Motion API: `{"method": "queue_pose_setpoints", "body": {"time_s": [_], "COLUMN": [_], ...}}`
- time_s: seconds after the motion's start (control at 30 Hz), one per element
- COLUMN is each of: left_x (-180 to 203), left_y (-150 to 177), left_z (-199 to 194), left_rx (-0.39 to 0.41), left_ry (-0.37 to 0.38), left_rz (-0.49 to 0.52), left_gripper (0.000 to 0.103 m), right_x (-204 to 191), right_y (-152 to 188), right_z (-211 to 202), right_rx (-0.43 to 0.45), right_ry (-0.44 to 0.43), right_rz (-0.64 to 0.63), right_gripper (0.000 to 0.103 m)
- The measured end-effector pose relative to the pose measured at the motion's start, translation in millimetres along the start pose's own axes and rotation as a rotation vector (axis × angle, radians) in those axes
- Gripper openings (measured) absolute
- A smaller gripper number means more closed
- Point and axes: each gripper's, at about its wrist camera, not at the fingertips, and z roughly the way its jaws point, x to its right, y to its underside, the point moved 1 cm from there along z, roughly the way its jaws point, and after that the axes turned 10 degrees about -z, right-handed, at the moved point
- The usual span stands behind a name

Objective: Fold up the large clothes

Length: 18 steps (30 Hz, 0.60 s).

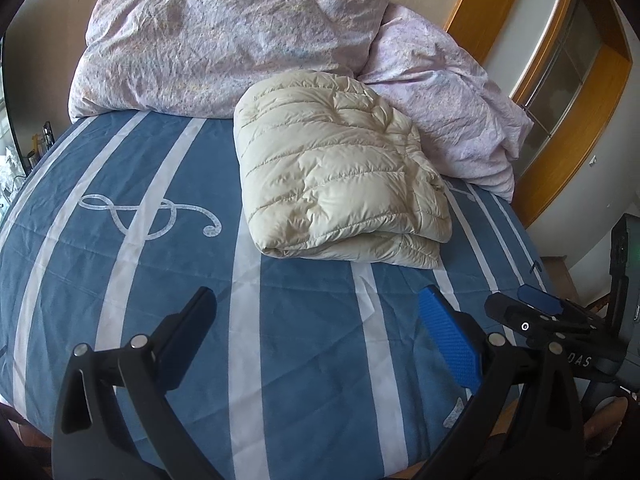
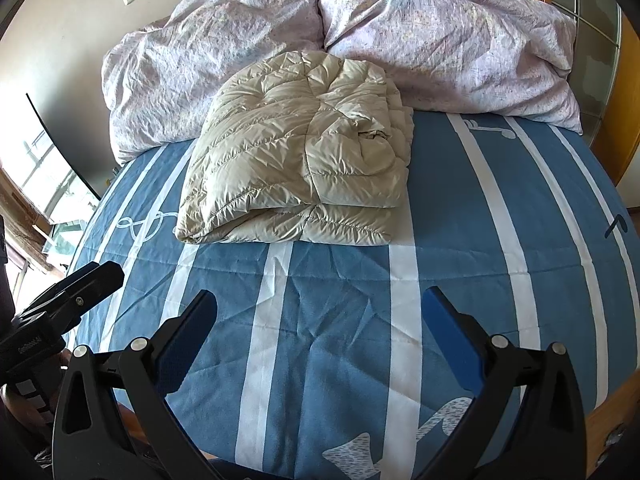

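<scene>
Cream, quilted and shiny, the jacket [image 1: 340, 168] lies folded into a thick bundle on the bed [image 1: 132, 264], a little right of centre in the left wrist view and just above centre in the right wrist view [image 2: 300, 160]. Its far edge touches the crumpled lilac duvet [image 1: 224, 36] heaped along the top of both frames, against the wall. The bed cover is blue with white stripes and a white treble clef [image 1: 150, 214] at middle left. At the bottom of the left wrist view the left gripper [image 1: 318, 332] hangs over the cover with its fingers spread wide and nothing between them. The right gripper [image 2: 320, 332] sits likewise at the bottom of its own view, wide open and empty, well short of the jacket. Each gripper shows at the other view's lower edge.
</scene>
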Motion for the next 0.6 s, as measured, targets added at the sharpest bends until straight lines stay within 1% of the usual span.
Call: {"method": "queue_pose_setpoints", "body": {"time_s": [0.1,0.6], "left_x": [1.9,3.0], "left_y": [1.1,0.7], "left_z": [-0.1,0.8], "left_rx": [0.0,-0.002], "left_ry": [0.009,0.004], "left_rz": [0.006,0.004], "left_gripper": [0.1,0.1], "right_x": [0.3,-0.2], "right_y": [-0.1,-0.1], "right_z": [-0.1,0.1], "right_rx": [0.0,-0.001], "right_ry": [-0.001,-0.002], "right_rz": [0.0,0.0], "right_gripper": [0.102,0.102]}}
